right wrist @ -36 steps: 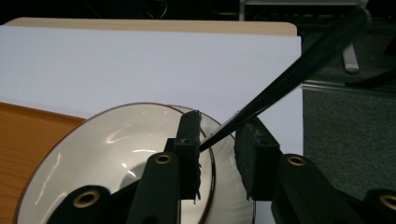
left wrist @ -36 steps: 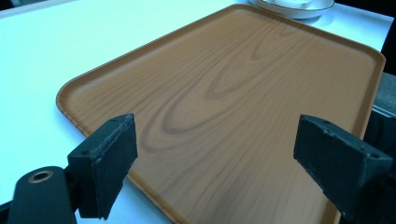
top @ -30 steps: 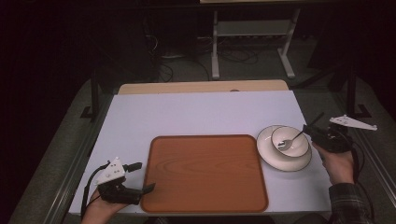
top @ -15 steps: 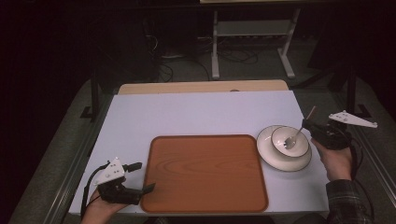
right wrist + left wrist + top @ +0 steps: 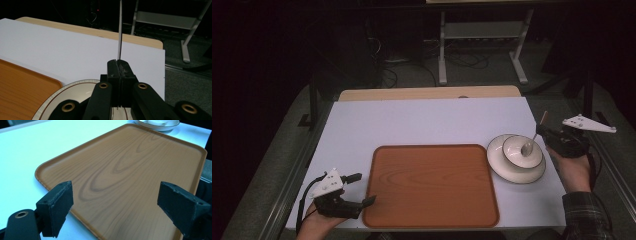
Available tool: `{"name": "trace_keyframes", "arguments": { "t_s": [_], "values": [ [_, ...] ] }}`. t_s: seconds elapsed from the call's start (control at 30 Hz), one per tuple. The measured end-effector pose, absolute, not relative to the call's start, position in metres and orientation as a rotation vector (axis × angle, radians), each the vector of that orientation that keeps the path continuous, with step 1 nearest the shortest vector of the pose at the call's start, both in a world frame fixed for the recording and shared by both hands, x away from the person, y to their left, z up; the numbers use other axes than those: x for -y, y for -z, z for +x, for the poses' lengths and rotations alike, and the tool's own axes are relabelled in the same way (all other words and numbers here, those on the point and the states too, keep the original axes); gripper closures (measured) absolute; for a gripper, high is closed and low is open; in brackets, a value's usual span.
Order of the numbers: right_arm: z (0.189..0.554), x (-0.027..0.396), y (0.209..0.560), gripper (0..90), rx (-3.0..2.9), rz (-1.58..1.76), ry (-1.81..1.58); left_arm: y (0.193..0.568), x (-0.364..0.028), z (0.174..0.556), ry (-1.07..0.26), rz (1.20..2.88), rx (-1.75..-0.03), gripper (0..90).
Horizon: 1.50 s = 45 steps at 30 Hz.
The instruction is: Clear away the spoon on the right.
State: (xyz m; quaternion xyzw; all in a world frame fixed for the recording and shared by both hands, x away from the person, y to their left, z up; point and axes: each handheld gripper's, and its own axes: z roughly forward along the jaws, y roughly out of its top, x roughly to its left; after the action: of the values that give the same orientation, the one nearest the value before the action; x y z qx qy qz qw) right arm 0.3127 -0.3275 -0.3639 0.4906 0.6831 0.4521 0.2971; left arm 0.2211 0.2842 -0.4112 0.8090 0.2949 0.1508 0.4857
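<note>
The right tool (image 5: 546, 134) has just clamped its jaws on the slim metal spoon (image 5: 529, 146), whose scoop rests in the small white bowl (image 5: 521, 151) just ahead. Lift straight, keeping the spoon level.

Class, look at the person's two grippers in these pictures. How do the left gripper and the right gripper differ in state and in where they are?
The left gripper has its fingers wide apart and holds nothing; the right gripper is shut on the spoon handle. The left gripper sits beside the tray; the right gripper hangs beside the plate with the bowl. Both have black fingers.
</note>
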Motion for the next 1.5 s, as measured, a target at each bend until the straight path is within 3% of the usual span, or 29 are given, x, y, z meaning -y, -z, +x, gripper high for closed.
{"name": "trace_keyframes", "arguments": {
  "t_s": [0.77,1.5],
  "values": [
    [0.304,0.299,0.314,88.3,-1.93,1.113,-1.287,0.41,-0.288,0.221,-0.381,1.958,-0.721,13.0],
    [0.299,0.242,0.323,88.3,-2.164,0.971,-1.38,0.409,-0.289,0.22,-0.385,1.959,-0.718,13.0]
  ]
}}
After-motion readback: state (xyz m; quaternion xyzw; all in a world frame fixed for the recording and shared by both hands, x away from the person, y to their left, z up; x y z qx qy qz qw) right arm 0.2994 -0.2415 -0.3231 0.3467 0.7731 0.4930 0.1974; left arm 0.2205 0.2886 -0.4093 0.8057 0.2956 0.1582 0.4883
